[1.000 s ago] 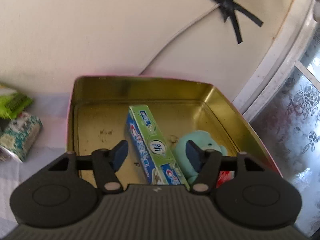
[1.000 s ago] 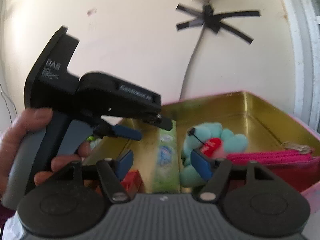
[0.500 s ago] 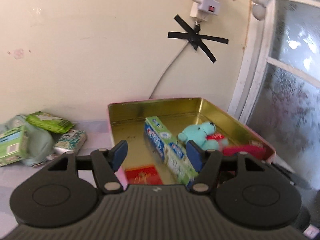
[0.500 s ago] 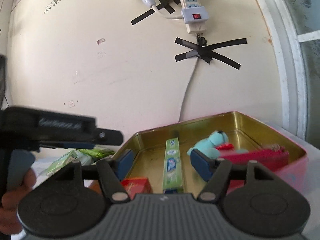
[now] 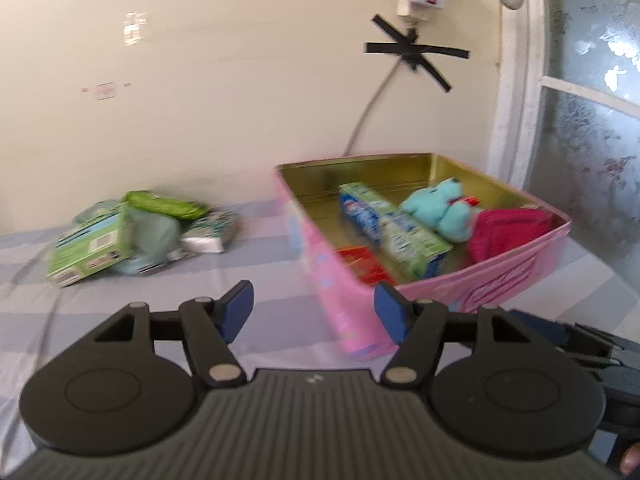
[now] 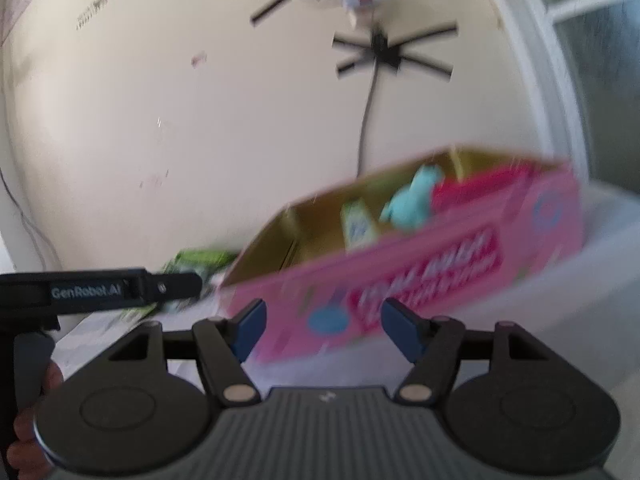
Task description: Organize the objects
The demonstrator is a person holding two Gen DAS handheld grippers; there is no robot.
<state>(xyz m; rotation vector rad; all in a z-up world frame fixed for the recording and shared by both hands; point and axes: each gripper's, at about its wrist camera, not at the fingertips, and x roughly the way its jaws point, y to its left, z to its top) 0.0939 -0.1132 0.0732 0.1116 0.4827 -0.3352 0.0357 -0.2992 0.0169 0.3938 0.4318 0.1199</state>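
Both the left gripper (image 5: 314,306) and right gripper (image 6: 324,326) stand spread and empty before the half-filled pink metal tin (image 5: 500,276), centre right; next likely comes the heap of green packets (image 5: 132,236), centre left.

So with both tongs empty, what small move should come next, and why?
Probably swing the left tongs toward the pile of green packets beside the pink tin: they lie loose on the cloth, while the toothpaste box and plush toy are already inside.
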